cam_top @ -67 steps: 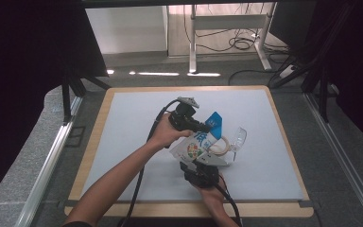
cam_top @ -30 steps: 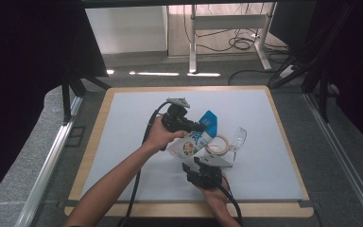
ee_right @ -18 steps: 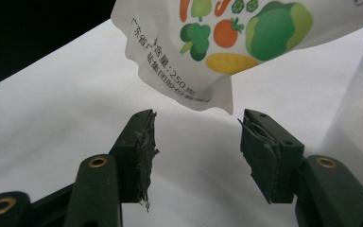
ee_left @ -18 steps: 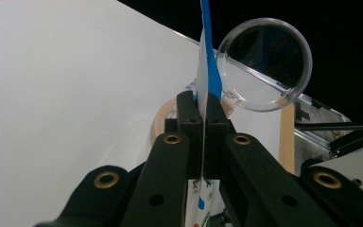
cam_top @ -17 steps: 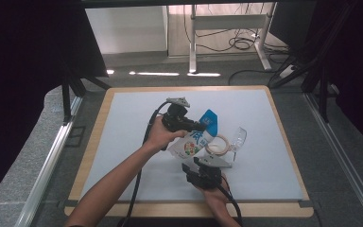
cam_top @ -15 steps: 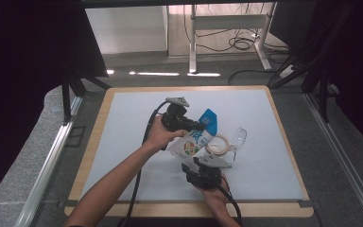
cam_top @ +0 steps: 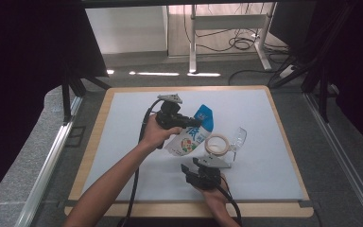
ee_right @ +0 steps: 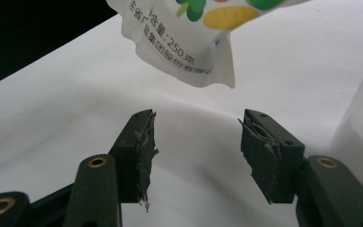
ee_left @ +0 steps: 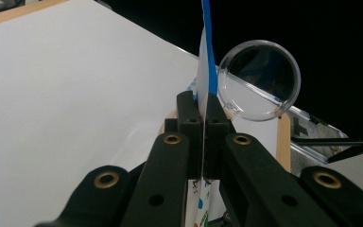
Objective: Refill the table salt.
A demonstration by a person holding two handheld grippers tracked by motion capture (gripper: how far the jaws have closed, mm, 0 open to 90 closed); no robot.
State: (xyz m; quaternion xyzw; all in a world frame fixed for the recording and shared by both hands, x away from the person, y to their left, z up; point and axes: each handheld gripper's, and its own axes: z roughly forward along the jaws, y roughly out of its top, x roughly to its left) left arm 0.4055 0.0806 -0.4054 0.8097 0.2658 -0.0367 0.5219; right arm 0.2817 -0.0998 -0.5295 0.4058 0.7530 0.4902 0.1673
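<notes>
The pouch hangs near the middle of the table, pinched in the left gripper on its left. Just right of the pouch lies a tape roll, a cup beyond it. The right gripper sits below the pouch, nearer the front edge.

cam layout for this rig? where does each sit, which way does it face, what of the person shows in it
High view: above the person's side, looking forward and down at the table; forearms, both grippers.
Left gripper view: on the left gripper, looking along jaws shut on the pouch; clear cup beyond.
Right gripper view: on the right gripper, jaws open below the pouch's corner.
Shared: the pouch.
</notes>
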